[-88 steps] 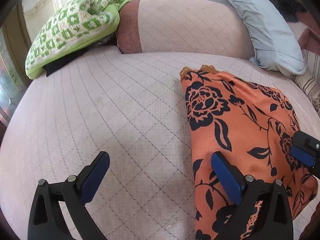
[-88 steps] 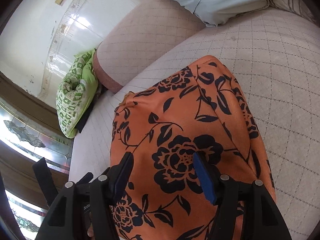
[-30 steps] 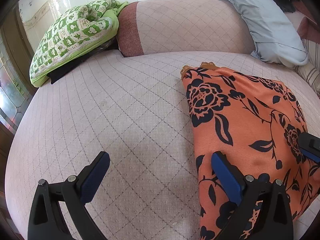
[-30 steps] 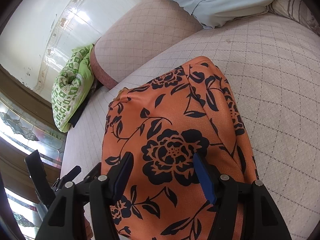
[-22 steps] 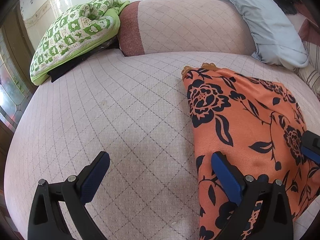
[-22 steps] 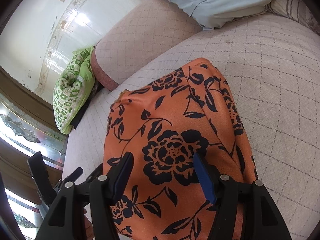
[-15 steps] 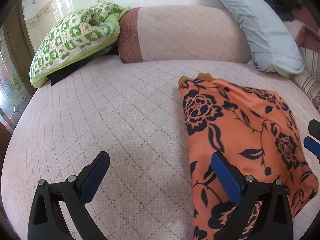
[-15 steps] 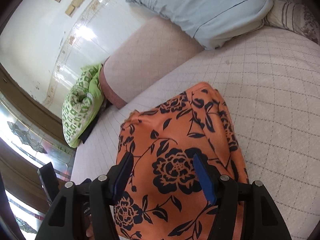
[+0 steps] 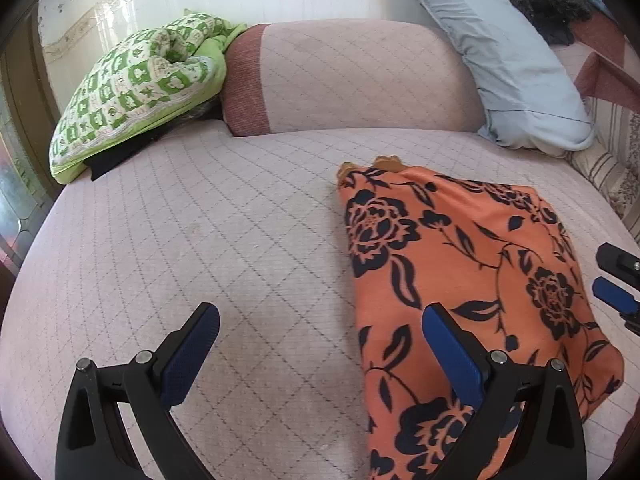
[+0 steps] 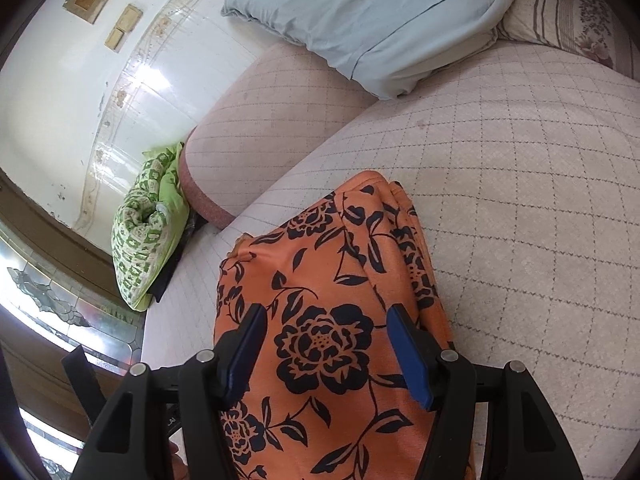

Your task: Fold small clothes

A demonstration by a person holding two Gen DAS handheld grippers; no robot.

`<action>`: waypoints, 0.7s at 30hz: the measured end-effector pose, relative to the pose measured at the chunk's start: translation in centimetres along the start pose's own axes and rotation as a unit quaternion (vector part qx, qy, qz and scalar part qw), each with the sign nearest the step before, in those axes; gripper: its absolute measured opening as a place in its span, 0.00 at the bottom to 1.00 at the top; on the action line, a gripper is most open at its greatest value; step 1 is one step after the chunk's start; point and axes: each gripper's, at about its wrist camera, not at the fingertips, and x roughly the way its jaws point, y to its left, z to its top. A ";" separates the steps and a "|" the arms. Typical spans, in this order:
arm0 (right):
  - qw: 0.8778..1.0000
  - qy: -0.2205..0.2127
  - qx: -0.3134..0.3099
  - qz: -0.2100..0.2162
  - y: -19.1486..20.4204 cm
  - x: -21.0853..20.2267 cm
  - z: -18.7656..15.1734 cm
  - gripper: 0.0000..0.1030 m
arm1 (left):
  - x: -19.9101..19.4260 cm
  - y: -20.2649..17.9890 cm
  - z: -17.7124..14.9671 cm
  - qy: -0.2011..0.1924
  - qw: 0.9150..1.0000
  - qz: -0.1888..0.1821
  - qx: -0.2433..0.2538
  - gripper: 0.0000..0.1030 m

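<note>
An orange garment with a black flower print [image 9: 460,264] lies folded in a rough rectangle on the pink quilted bed [image 9: 200,240]. My left gripper [image 9: 320,344] is open and empty above the garment's left edge, with its right finger over the cloth. My right gripper [image 10: 324,344] is open and empty, held above the near part of the garment [image 10: 328,300]. Its fingertips also show at the right edge of the left wrist view [image 9: 616,280].
A green checked pillow [image 9: 136,92] lies at the back left. A pink bolster [image 9: 344,76] runs along the head of the bed. A pale blue pillow [image 9: 508,56] and a striped pillow [image 10: 568,20] lie at the back right.
Both grippers have lifted up and back from the garment, so more of the bed and pillows shows. The garment lies as before.
</note>
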 end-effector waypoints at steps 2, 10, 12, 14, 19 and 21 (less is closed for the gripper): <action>1.000 0.001 0.002 -0.001 -0.2 -0.1 0.1 0.64 | -0.2 -0.2 0.0 -0.001 1.000 -0.010 0.001 0.98; 1.000 -0.001 0.008 -0.003 -0.8 -0.6 0.3 0.64 | -0.7 -1.3 0.1 0.003 0.999 -0.033 0.014 0.98; 1.000 -0.001 0.010 -0.005 -1.0 -0.7 0.4 0.64 | -0.8 -1.5 0.2 0.007 0.999 -0.034 0.014 0.98; 1.000 0.000 0.013 -0.006 -1.2 -0.8 0.4 0.64 | -0.9 -1.7 0.2 0.008 0.999 -0.033 0.017 0.98; 1.000 0.002 0.021 -0.009 -1.8 -1.1 0.5 0.64 | -0.8 -2.2 0.1 0.019 0.999 -0.035 0.021 0.98; 1.000 0.002 0.027 -0.010 -2.0 -1.3 0.5 0.64 | -0.5 -2.3 -0.1 0.026 0.999 -0.035 0.023 0.98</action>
